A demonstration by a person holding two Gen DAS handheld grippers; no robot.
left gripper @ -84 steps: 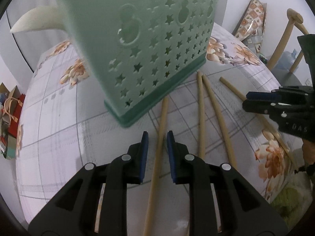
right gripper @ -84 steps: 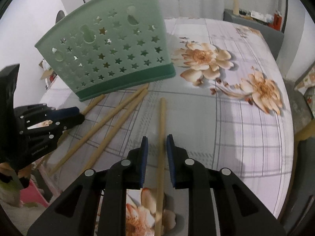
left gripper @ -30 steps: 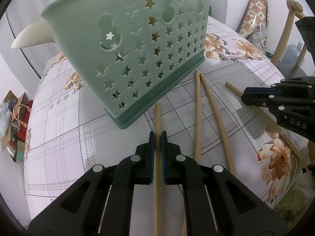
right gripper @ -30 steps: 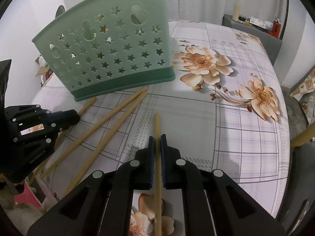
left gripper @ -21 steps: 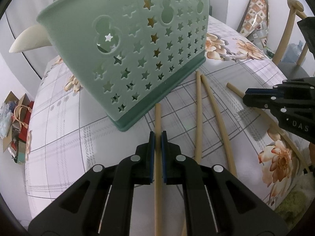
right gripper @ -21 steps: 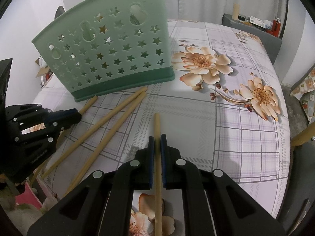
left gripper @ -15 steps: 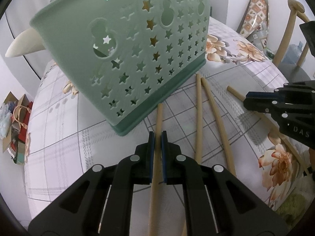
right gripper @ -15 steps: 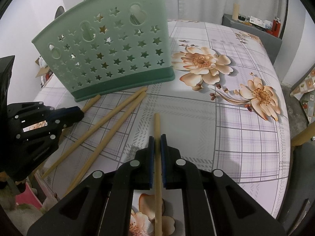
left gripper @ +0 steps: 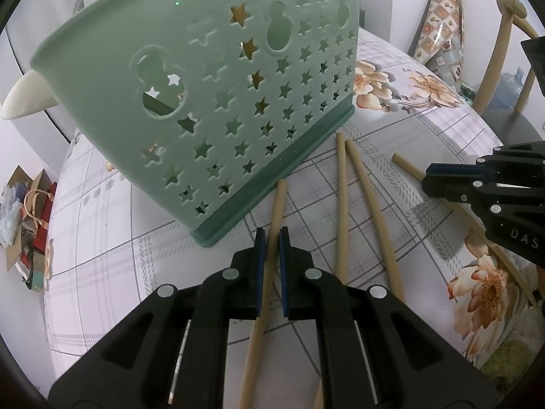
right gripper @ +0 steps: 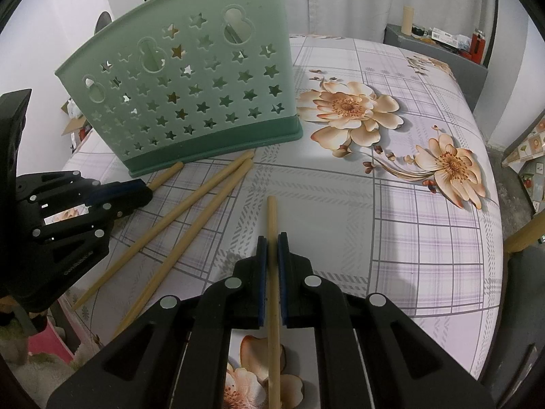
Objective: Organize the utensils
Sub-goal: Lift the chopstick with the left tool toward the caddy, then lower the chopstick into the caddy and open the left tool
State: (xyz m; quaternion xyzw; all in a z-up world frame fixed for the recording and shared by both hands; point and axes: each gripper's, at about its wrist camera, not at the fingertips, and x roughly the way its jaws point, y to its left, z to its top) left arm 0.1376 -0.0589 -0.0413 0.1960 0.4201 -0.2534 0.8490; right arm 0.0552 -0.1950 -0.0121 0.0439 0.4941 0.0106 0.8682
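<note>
Left gripper (left gripper: 270, 235): jaws nearly closed, blue pads clamped on a long tan wooden chopstick (left gripper: 277, 204); stick runs forward between the pads, its far tip just beside the base of the holder.
Right gripper (right gripper: 271, 242): same state, blue pads pinched on a second tan wooden chopstick (right gripper: 271, 218); far end sticks out ahead of the pads over the cloth, near end runs back under the gripper body.
Cross views: right gripper shows side-on at the right edge of the left wrist view, left gripper at the left edge of the right wrist view; both low over the table.
Loose chopsticks (right gripper: 190, 204): two more tan sticks lying flat between the grippers, side by side, far tips close to the holder's lower edge.
Utensil holder (right gripper: 190, 95): pale green plastic caddy with star cut-outs and a darker green base band, upright on the table, beyond all four sticks.
Table (right gripper: 425, 238): round, covered in a white cloth with grey plaid lines and peach flower prints.
Background: wooden chair (left gripper: 507, 54) past the table's far right edge in the left wrist view.
</note>
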